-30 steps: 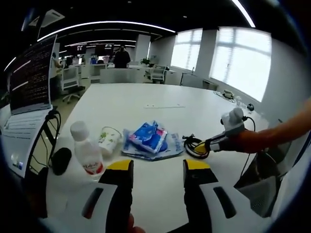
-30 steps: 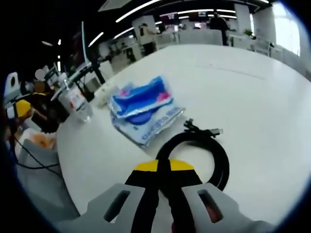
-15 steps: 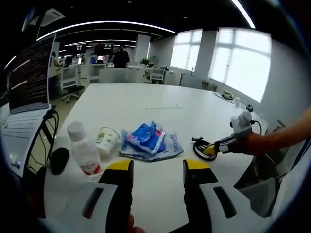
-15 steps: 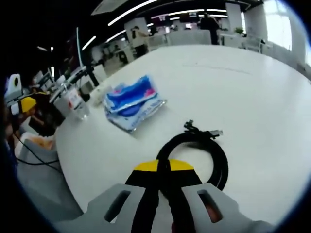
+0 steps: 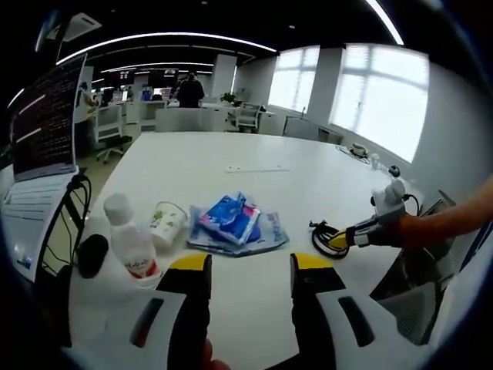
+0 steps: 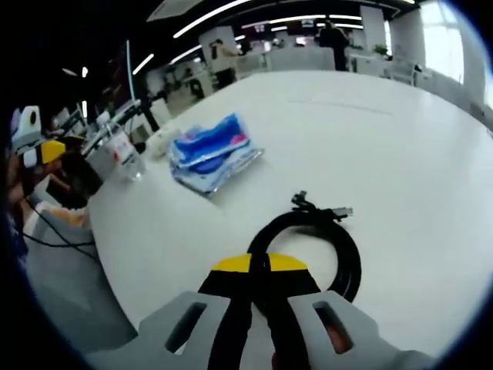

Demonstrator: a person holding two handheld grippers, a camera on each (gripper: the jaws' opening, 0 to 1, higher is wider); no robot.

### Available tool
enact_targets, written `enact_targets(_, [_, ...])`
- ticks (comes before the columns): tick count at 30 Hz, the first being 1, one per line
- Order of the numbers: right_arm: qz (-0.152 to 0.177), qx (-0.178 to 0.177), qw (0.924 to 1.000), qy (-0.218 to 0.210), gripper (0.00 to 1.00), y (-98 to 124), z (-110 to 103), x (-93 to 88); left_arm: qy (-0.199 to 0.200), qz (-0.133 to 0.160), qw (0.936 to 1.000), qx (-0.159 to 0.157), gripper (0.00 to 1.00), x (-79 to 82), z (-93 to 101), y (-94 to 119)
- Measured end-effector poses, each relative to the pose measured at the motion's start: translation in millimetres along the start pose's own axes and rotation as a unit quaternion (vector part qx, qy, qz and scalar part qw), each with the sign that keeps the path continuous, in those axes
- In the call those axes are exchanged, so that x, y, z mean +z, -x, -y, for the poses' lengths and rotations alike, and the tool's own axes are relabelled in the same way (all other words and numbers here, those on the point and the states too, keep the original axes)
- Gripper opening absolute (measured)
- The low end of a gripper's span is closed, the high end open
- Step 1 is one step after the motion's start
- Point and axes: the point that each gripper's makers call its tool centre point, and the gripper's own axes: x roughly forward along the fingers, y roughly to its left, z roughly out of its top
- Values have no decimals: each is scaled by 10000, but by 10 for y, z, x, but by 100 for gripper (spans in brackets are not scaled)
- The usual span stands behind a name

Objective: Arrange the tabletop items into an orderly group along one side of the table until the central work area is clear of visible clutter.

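**A cable held at the table's edge**

A big white table (image 5: 231, 154) stands in a bright office with large windows. In the right gripper view, the right hand-held gripper (image 6: 259, 266) has its yellow-tipped jaws pressed together on a coiled black cable (image 6: 320, 243), which lies on the table near the edge. In the left gripper view, the left hand-held gripper (image 5: 245, 266) holds nothing, and its jaws stand wide apart. Ahead of it sit a bottle (image 5: 129, 245) with a white cap, a small cup (image 5: 167, 223) on its side, and a blue packet (image 5: 233, 218) on a clear bag. A laptop (image 5: 42, 146) stands at the left.
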Motion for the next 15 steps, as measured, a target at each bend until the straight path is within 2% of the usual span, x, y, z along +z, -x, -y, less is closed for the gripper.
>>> enact_targets(6, [-83,-40,9999,40,6,-22,15,-56,12,-28,10000,27,40,-37,-14,16])
enact_targets(10, [-160,30,9999,42,13,-19,-10,-105,34,-46,10000,33,40,-66,-14,23])
enact_targets(15, [-167,68,9998,98,15,5,-24,-108,71,-73,9999,48,40,-103,-2,20])
